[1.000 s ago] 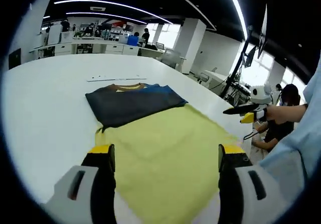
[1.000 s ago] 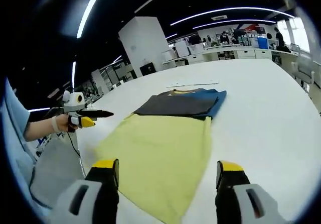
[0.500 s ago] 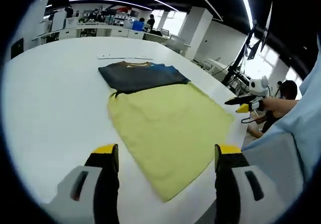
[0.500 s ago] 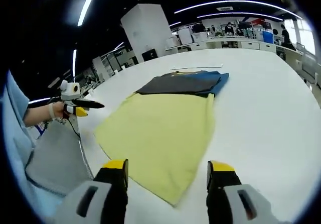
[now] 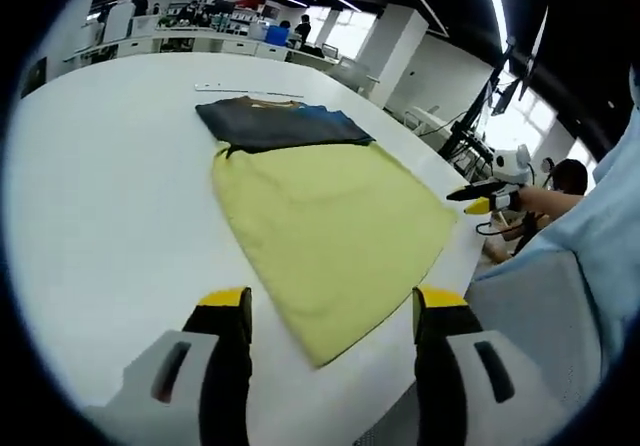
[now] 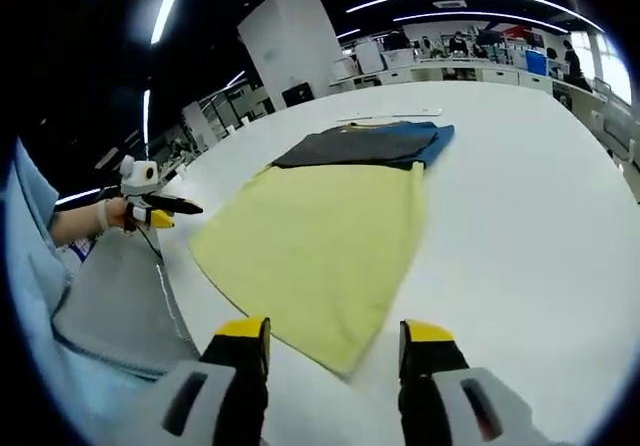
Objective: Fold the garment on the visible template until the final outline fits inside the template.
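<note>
Office benches lie beyond the white table (image 5: pixel 90 166). Folded dark garment (image 5: pixel 275 126) lies far, overlapping the yellow template's (image 5: pixel 330 221) far edge. Both claws, left claw (image 5: pixel 330 311) and right claw (image 6: pixel 335 338), hang wide, empty; reach far together, grip corners evenly.

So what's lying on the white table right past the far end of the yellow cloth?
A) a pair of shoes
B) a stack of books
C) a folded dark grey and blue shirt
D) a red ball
C, because the folded dark grey and blue shirt lies flat on the white table at the far end of the yellow cloth, its near edge meeting the cloth's far edge.
</note>
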The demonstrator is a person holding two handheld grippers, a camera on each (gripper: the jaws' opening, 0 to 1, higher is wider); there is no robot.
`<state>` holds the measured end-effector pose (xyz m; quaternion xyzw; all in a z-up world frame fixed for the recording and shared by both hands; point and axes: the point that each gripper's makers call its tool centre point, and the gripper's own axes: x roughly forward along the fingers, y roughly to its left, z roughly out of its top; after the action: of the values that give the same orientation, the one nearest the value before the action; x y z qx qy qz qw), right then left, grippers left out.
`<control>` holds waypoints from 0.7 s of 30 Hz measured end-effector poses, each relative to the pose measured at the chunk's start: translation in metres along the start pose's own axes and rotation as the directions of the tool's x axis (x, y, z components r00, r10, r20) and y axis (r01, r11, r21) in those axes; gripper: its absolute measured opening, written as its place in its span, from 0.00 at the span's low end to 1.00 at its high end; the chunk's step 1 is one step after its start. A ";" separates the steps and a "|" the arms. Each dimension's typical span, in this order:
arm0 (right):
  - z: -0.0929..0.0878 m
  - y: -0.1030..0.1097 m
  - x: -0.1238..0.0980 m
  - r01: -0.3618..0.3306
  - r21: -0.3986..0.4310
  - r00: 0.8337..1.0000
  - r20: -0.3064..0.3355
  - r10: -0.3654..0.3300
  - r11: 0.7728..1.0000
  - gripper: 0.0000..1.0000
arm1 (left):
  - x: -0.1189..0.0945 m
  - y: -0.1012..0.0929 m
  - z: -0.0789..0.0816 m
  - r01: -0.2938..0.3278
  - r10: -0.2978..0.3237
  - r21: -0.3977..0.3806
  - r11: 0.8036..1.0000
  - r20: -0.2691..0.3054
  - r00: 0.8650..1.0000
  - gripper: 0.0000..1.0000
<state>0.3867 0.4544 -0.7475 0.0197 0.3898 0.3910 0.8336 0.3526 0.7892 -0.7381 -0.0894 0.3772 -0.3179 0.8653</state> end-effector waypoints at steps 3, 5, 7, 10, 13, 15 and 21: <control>-0.005 0.001 0.001 -0.012 0.030 1.000 -0.006 0.012 0.999 0.46 | 0.000 0.002 -0.012 -0.013 0.012 -0.048 0.999 -0.023 1.000 0.59; -0.009 0.003 0.002 -0.015 0.041 1.000 -0.010 0.015 0.999 0.44 | 0.001 0.001 -0.019 -0.010 0.007 -0.076 0.997 -0.043 0.999 0.56; -0.012 0.004 0.004 -0.008 0.035 1.000 -0.016 0.009 0.999 0.44 | 0.000 0.002 -0.025 -0.022 0.017 -0.093 0.995 -0.062 0.998 0.54; -0.014 0.008 0.001 -0.019 0.037 1.000 -0.012 0.020 0.999 0.43 | 0.000 -0.003 -0.024 -0.011 0.006 -0.124 0.992 -0.045 0.999 0.48; -0.015 0.007 0.001 -0.018 0.050 1.000 -0.016 0.018 0.999 0.40 | 0.001 -0.005 -0.027 -0.020 0.012 -0.143 0.990 -0.058 0.998 0.41; -0.016 0.009 0.001 -0.025 0.061 0.999 -0.019 0.026 0.998 0.39 | 0.001 -0.008 -0.028 -0.016 0.007 -0.153 0.988 -0.060 0.998 0.40; -0.019 0.011 0.003 -0.036 0.083 0.999 -0.013 0.037 0.996 0.29 | 0.002 -0.013 -0.031 -0.006 -0.006 -0.195 0.981 -0.063 0.998 0.32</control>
<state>0.3686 0.4587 -0.7586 0.0586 0.4115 0.3898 0.8218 0.3255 0.7803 -0.7554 -0.1636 0.4335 -0.2820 0.8401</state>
